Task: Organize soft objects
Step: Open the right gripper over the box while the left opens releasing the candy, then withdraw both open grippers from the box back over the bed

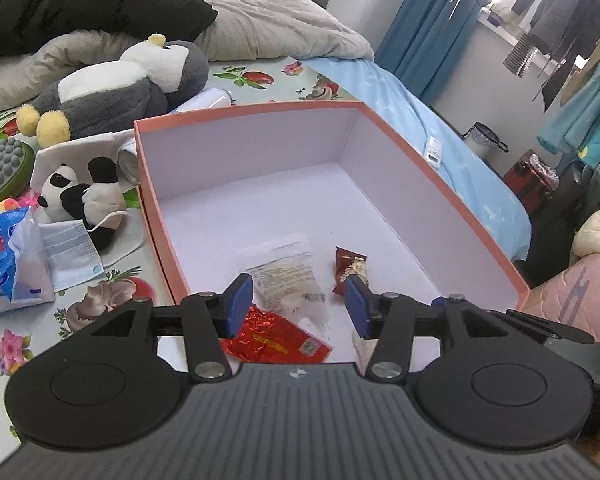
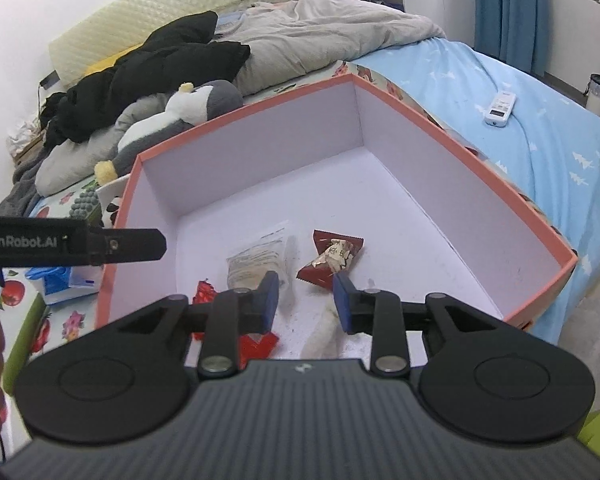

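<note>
Left gripper [image 1: 298, 304]: jaws apart, nothing btwn them. Right gripper [image 2: 305, 300]: jaws apart too, narrower gap, nothing pinched. Both hang over the near end of the pink box [image 1: 440, 172], pointing down into it, prob. b/c things get dropped here.

Just under the jaws, on the box floor: a clear packet [image 1: 286, 276], a brown snack wrapper [image 2: 332, 260], a red foil bag [image 1: 280, 336] & a pale soft bit [image 2: 324, 336].

Outside, left of the box, the panda toy [image 1: 80, 200] & penguin toy [image 1: 120, 92] lie on the bed, not yet in, so I think lots is left.
</note>
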